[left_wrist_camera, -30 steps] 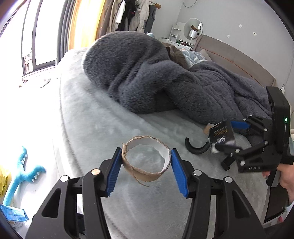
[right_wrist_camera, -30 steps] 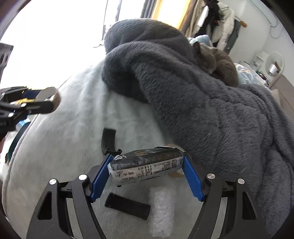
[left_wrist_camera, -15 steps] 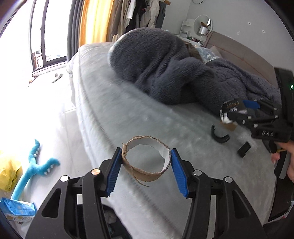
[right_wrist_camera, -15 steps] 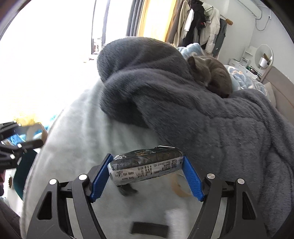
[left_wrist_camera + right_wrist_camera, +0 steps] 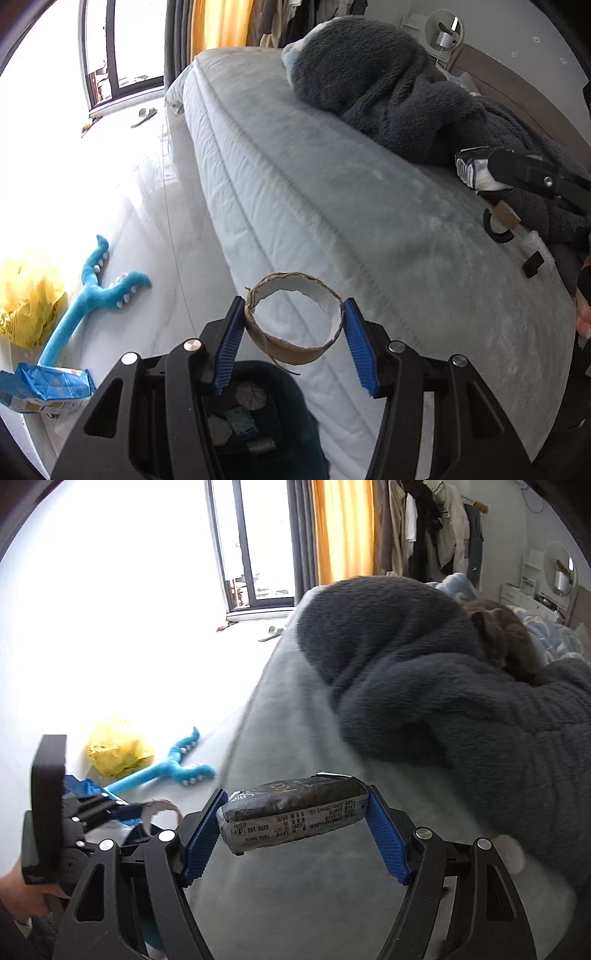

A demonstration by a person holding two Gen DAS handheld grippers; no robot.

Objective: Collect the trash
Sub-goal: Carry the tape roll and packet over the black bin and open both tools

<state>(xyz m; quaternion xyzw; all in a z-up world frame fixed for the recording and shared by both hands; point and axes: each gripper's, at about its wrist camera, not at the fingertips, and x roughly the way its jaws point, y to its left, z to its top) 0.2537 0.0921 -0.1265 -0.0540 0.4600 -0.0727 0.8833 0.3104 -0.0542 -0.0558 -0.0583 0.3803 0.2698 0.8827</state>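
My left gripper (image 5: 293, 341) is shut on a torn cardboard ring (image 5: 295, 350), its blue pads pressing both sides. The ring hangs past the bed's edge, above a dark teal bin (image 5: 266, 417) that holds several crumpled scraps. My right gripper (image 5: 295, 823) is shut on a black foil packet (image 5: 295, 812) held crosswise over the pale grey bed cover (image 5: 314, 904). In the left wrist view the right gripper's fingers (image 5: 532, 177) and the packet (image 5: 474, 170) show at the right edge. In the right wrist view the left gripper (image 5: 144, 810) with the ring (image 5: 160, 810) shows at lower left.
A dark fluffy blanket (image 5: 388, 92) is heaped on the bed, with a grey cat (image 5: 506, 638) lying on it. A black curved piece (image 5: 496, 229), a cardboard bit (image 5: 506, 216) and a black strip (image 5: 533, 264) lie on the cover. A blue plush toy (image 5: 92, 291), yellow bag (image 5: 29, 299) and blue pack (image 5: 40, 387) are on the floor.
Both grippers have swung away from the middle of the bed toward its floor-side edge, each keeping its load. The bin has come into view under the left gripper.
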